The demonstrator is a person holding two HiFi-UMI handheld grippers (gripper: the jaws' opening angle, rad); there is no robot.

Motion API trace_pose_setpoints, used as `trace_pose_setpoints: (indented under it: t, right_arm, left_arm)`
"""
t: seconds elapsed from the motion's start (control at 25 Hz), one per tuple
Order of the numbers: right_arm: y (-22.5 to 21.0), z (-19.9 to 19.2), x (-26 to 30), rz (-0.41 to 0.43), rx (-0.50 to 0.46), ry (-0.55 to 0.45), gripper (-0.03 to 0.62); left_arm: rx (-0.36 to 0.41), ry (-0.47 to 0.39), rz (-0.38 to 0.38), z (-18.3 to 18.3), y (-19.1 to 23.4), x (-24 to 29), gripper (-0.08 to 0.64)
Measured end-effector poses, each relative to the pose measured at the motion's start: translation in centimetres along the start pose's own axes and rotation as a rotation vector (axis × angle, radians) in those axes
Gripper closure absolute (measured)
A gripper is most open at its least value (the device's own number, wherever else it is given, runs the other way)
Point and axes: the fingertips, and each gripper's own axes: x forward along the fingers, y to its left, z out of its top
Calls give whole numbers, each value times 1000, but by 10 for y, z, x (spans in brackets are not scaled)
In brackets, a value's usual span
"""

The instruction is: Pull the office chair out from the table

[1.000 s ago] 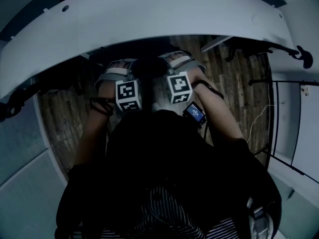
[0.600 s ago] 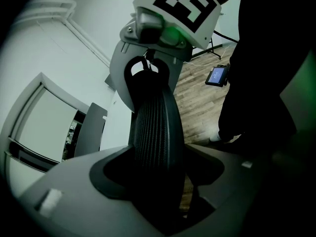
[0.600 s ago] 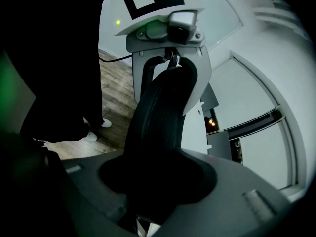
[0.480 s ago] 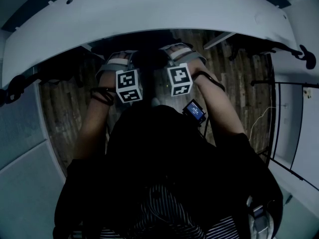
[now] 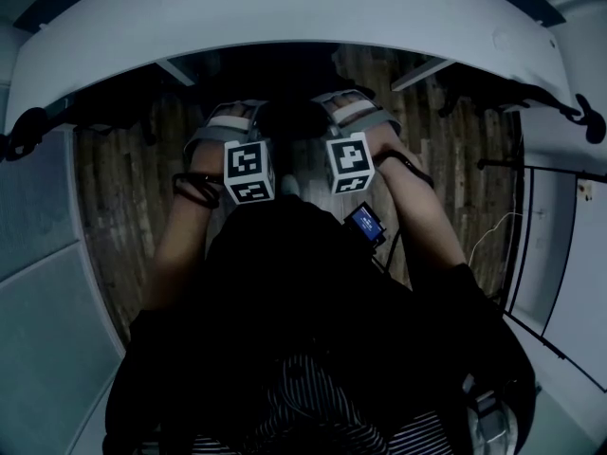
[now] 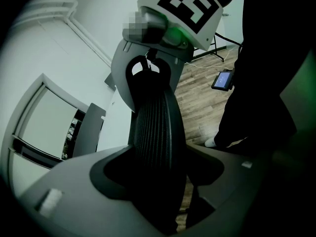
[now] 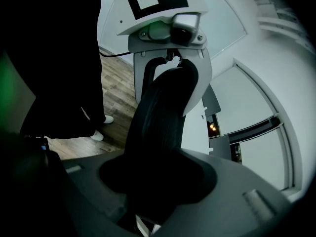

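**A:** Where does it stand?

**B:** The white table (image 5: 285, 17) arcs across the top of the head view, with the wooden floor (image 5: 123, 197) showing below its edge. The office chair (image 5: 289, 119) sits just under that edge at upper centre. Only the dark top of its backrest shows, and the seat is lost in shadow.

**A:** And the tools?

**B:** The left gripper (image 5: 228, 121) and the right gripper (image 5: 353, 114) sit side by side on that top rim. In each gripper view the jaws are partway apart and clamped on the ribbed mesh edge, which fills the gap between them.

**A:** So which step?

**B:** I'd judge it's the pull itself. The grip is made, and the chair is near the table.

**A:** What does the next move need?

**B:** Probably a level draw toward the bottom of the frame. Both hands should be matched so the chair rolls straight rather than swivels. The person stands close behind it, so they'd likely need to step back.
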Motion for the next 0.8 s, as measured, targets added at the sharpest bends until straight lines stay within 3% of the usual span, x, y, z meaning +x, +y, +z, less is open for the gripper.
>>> trace_pose_setpoints:
  t: [0.8]
  right_arm:
    - [140,87,-91,0,55,42,394]
  left_arm:
    - [59,-1,28,34,-162,-85,244]
